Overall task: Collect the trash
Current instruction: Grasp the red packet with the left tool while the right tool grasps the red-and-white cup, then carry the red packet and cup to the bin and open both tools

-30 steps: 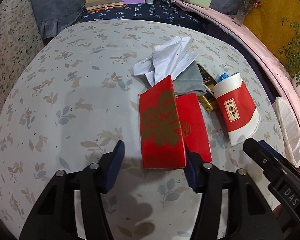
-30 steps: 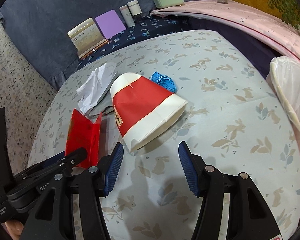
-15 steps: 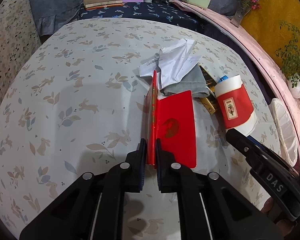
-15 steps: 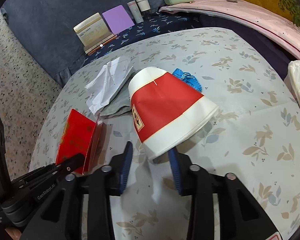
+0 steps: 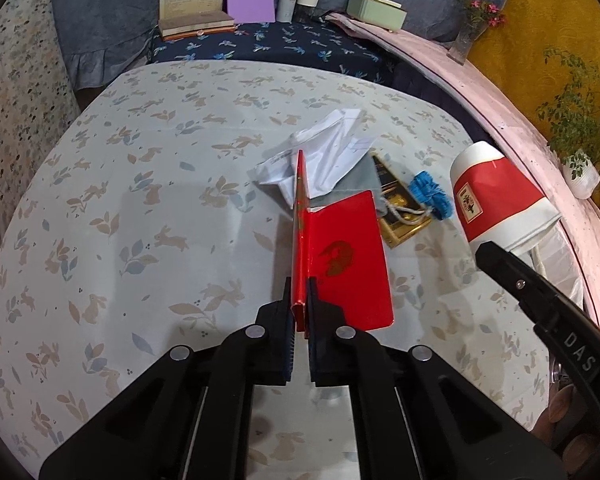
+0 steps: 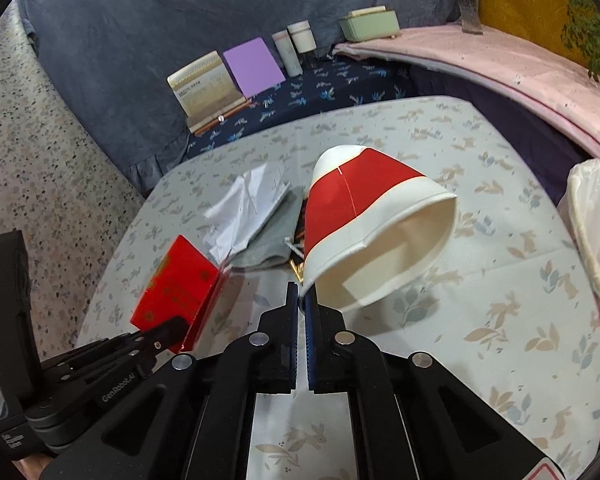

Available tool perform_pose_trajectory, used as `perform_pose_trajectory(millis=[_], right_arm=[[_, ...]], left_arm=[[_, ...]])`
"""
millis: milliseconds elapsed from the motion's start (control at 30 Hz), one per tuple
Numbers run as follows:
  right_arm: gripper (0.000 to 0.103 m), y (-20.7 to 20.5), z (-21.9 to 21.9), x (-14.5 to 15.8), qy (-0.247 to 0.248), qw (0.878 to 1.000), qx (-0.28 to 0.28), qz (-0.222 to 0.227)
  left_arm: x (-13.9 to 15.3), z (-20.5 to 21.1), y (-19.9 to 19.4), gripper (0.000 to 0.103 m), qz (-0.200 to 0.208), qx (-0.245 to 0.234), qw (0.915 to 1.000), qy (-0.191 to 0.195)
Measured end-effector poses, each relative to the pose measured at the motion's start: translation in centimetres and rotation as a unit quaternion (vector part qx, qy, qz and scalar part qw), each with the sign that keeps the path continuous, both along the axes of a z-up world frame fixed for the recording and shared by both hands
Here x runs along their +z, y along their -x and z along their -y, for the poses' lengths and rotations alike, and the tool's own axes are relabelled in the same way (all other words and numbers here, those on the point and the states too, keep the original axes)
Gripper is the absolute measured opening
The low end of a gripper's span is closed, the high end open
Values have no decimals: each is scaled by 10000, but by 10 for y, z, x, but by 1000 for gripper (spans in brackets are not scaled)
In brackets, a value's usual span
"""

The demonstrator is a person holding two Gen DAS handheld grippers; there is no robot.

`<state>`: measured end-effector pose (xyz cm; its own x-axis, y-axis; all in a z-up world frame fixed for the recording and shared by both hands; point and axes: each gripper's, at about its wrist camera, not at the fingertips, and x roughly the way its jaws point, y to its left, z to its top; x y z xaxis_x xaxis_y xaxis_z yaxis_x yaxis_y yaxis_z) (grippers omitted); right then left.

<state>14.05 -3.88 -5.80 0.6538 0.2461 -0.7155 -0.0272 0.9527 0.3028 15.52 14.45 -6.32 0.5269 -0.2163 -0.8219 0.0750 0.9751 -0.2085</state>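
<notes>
Left hand-held gripper (image 5: 299,312): we see it clenched on the glossy red card (image 5: 350,264).
Right hand-held gripper (image 6: 301,312): pinching the paper cup (image 6: 374,232) rim, conical, red-banded.

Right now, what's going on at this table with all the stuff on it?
A person is clearing trash with two handheld grippers. The left gripper is shut on the edge of a red card, the right gripper is shut on the rim of a red and white paper cup. Crumpled white paper, a grey pouch and blue string lie on the table. A lined bin stands at the right.
</notes>
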Motion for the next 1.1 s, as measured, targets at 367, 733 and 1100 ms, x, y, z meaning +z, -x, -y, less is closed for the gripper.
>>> perform_pose_trajectory(millis=[367, 733, 1100], right_arm=[[4, 20, 49, 48, -59, 9977, -398, 543], [4, 46, 130, 75, 67, 9906, -1116, 786], [4, 77, 217, 72, 106, 9787, -1902, 763]], left_arm=[[38, 60, 0, 4, 364, -507, 9981, -8], [69, 158, 3, 4, 612, -1242, 9903, 116], [73, 255, 10, 4, 577, -1985, 9780, 277]])
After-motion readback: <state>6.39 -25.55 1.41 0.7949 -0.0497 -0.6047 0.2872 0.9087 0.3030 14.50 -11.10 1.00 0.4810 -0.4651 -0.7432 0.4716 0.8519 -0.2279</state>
